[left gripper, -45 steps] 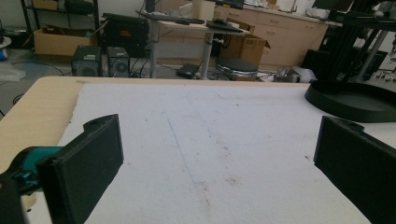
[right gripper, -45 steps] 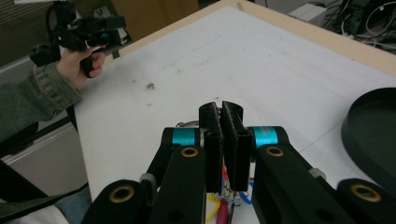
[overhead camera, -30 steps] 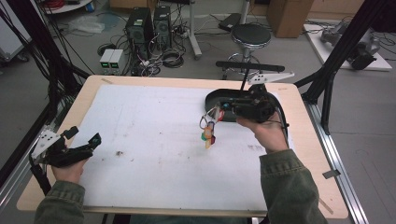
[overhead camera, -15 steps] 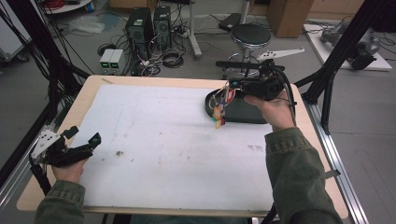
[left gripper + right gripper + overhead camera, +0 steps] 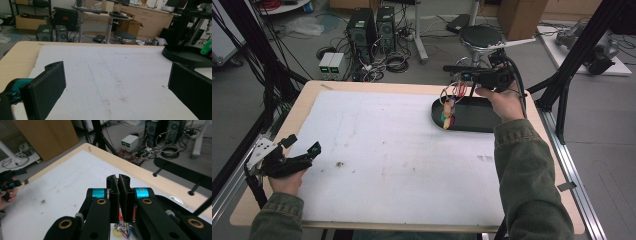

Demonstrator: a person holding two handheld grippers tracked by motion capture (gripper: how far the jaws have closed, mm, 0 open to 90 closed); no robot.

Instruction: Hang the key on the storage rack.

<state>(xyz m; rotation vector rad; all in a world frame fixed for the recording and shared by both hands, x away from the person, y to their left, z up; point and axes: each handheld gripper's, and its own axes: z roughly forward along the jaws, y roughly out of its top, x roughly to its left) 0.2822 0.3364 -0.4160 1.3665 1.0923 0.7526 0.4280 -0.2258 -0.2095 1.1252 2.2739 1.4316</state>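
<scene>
A bunch of small multicoloured toy pieces strung on thin wire loops (image 5: 448, 106) is held pinched between the closed jaws of the right gripper (image 5: 463, 80), which is raised above the far right part of the tabletop (image 5: 257, 199). The bunch hangs down from the jaws over the left end of a flat black oval tray (image 5: 474, 116), which lies on a white sheet (image 5: 387, 150) covering most of the tabletop. Whether the lowest pieces touch the tray cannot be told. In the right gripper view the two black jaws are seen pressed nearly together, with the coloured pieces (image 5: 121, 230) and wire loops visible just below them.

The left gripper (image 5: 302, 152) is held by the person's left hand (image 5: 287, 182) at the near left edge of the tabletop, well apart from the tray. Its jaws are spread wide, and nothing is seen between them in the left gripper view, where the white sheet (image 5: 112, 82) stretches ahead and the black tray (image 5: 185, 56) is seen at the far right with a green piece (image 5: 206, 48) above it.
</scene>
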